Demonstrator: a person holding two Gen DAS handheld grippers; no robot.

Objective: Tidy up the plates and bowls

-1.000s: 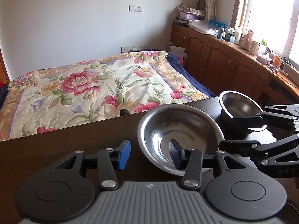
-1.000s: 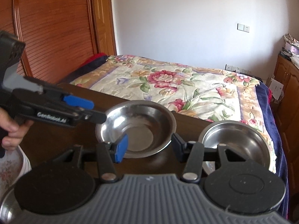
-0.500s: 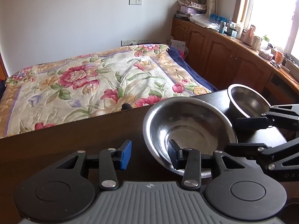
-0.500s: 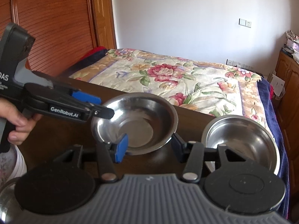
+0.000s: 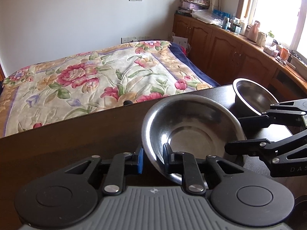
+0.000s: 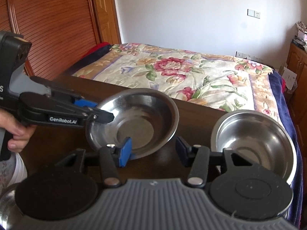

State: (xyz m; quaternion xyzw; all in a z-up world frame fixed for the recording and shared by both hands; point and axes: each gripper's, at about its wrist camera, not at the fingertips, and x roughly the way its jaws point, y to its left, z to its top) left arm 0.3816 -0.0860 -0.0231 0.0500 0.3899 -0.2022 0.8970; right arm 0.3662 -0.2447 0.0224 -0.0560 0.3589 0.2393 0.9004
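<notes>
A wide shallow steel bowl (image 5: 191,132) (image 6: 134,122) sits on the dark wooden table (image 5: 76,145), tipped up a little on my left gripper's side. My left gripper (image 5: 153,158) (image 6: 97,110) is closing on its near rim: blue pad outside, black pad inside, both against the metal. My right gripper (image 6: 153,150) (image 5: 233,134) stands open at the bowl's other side, its blue finger (image 6: 125,151) in front of the rim, gripping nothing. A deeper steel bowl (image 5: 253,97) (image 6: 253,140) rests at the table's right end.
A bed with a floral cover (image 5: 96,76) lies just past the table's far edge. Wooden cabinets (image 5: 220,44) with clutter on top line the right wall. A hand (image 6: 17,132) holds the left gripper. Another steel rim (image 6: 4,210) and a white floral item (image 6: 9,170) show at lower left.
The left gripper's jaws have narrowed from wide apart onto the shallow bowl's rim, and that side of the bowl has tipped up slightly. The right gripper's opening has not changed.
</notes>
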